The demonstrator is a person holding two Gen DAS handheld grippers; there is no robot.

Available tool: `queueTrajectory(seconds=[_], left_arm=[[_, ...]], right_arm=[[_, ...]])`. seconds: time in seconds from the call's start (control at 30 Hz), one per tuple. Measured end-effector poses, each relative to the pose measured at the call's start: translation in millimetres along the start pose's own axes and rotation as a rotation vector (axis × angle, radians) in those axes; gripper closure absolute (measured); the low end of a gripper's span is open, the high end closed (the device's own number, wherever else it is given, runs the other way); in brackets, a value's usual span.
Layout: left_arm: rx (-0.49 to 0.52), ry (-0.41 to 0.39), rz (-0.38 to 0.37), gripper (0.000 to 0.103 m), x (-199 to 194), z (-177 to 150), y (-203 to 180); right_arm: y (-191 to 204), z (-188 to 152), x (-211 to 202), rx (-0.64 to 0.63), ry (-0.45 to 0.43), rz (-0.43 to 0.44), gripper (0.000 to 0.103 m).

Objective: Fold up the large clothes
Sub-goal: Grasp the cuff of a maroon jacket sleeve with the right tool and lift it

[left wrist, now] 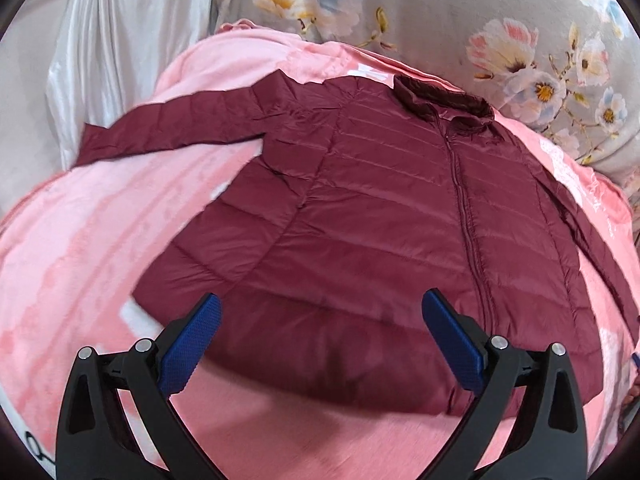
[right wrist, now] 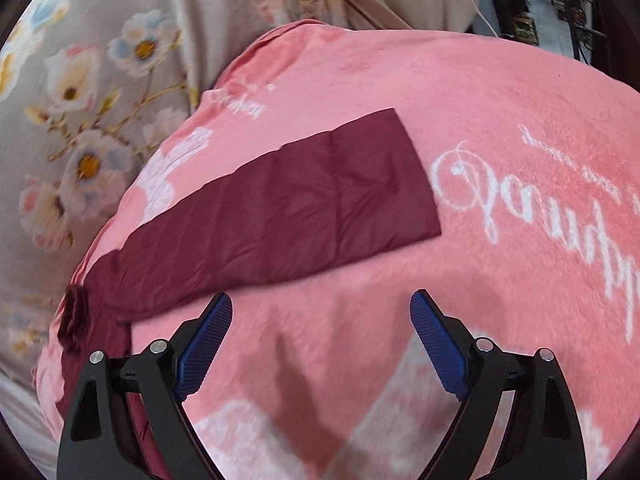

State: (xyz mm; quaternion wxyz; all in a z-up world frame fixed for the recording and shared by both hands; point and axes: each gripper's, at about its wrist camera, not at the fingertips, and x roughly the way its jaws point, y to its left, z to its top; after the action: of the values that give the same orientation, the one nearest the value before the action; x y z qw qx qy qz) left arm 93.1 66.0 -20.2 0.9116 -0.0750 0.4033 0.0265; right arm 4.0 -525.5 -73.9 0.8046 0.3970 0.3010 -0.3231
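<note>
A maroon quilted puffer jacket (left wrist: 372, 216) lies flat and zipped on a pink blanket (left wrist: 80, 240), collar (left wrist: 444, 100) at the far side, left sleeve (left wrist: 168, 128) stretched out to the left. My left gripper (left wrist: 320, 320) is open and empty, above the jacket's near hem. In the right wrist view the jacket's other sleeve (right wrist: 280, 216) lies spread across the pink blanket (right wrist: 500, 120), cuff pointing right. My right gripper (right wrist: 320, 320) is open and empty, just short of that sleeve's near edge.
A grey floral bedcover (left wrist: 440, 8) lies beyond the blanket and also shows in the right wrist view (right wrist: 100, 60). A white satin cloth (left wrist: 120, 32) hangs at the far left. Dark clutter (right wrist: 560, 8) stands at the far right.
</note>
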Motion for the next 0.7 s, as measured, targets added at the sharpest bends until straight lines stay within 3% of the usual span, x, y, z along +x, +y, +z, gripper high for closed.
queueTrajectory(seconds=[0.1, 0.2, 0.27, 0.33, 0.47, 0.57, 0.7], left_arm=[[-0.023, 0.013, -0.036, 0.005, 10, 5, -2], [-0.039, 0.015, -0.058, 0.005, 19, 9, -5], [-0.039, 0.009, -0.063, 0.005, 24, 13, -6], [-0.034, 0.008, -0.068, 0.005, 28, 17, -7], [-0.030, -0.006, -0.078, 0.005, 32, 27, -7], [-0.036, -0.018, -0.090, 0.005, 35, 36, -3], [-0.055, -0.033, -0.110, 0.005, 39, 52, 3]], right_arm=[[-7, 11, 12, 0.034, -0.031, -0.005, 0.023], [-4, 21, 19, 0.029, -0.049, -0.016, 0.044], [1, 30, 29, 0.032, -0.041, 0.014, 0.077], [13, 38, 35, 0.019, -0.045, 0.026, 0.093], [83, 47, 18, -0.119, -0.137, 0.089, 0.096], [159, 40, -4, -0.263, -0.177, 0.200, 0.097], [277, 2, -30, -0.491, -0.180, 0.389, 0.097]])
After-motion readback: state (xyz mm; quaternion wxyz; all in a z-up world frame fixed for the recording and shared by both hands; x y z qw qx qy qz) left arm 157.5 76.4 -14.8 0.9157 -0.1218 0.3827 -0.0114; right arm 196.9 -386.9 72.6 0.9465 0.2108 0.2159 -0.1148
